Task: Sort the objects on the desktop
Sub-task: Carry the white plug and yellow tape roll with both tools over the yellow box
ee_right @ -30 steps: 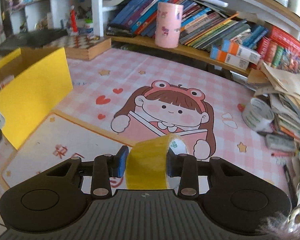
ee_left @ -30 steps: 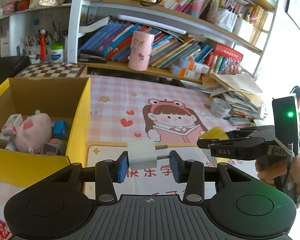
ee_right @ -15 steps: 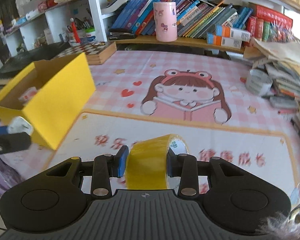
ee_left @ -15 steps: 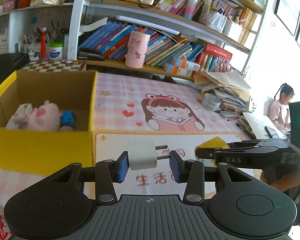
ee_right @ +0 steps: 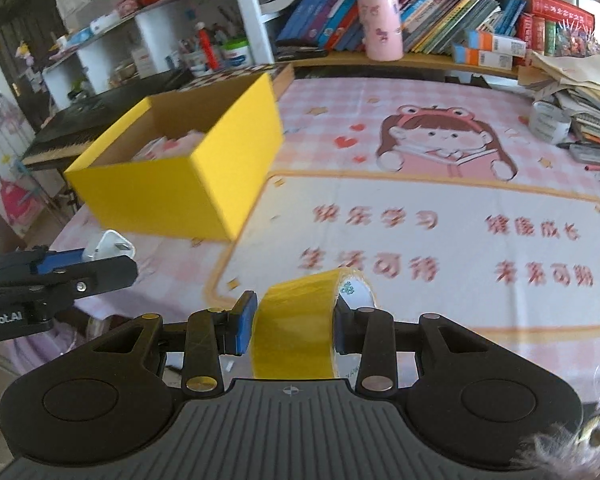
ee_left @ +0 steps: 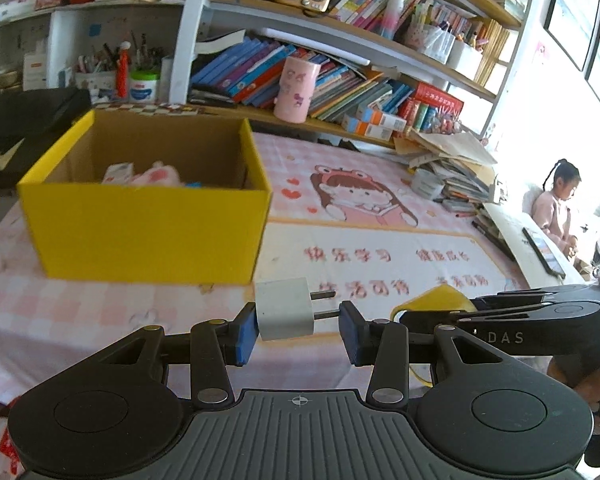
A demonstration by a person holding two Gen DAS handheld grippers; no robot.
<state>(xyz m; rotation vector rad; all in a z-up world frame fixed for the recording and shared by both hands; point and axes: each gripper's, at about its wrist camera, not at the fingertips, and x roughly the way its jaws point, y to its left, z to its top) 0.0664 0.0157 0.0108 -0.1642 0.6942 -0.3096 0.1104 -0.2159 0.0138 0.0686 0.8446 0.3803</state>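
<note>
The left gripper (ee_left: 298, 322) clamps a white plug adapter (ee_left: 284, 309) by body and prongs; the right gripper (ee_right: 294, 326) pinches a yellow tape roll (ee_right: 300, 328) across its width – both carried clear (likely bound for the yellow box (ee_left: 148, 228), ahead-left).

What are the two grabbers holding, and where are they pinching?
The left hand-held gripper pinches a white plug adapter end to end, body and prongs. The right hand-held gripper squeezes a yellow tape roll across its flat sides.
</note>
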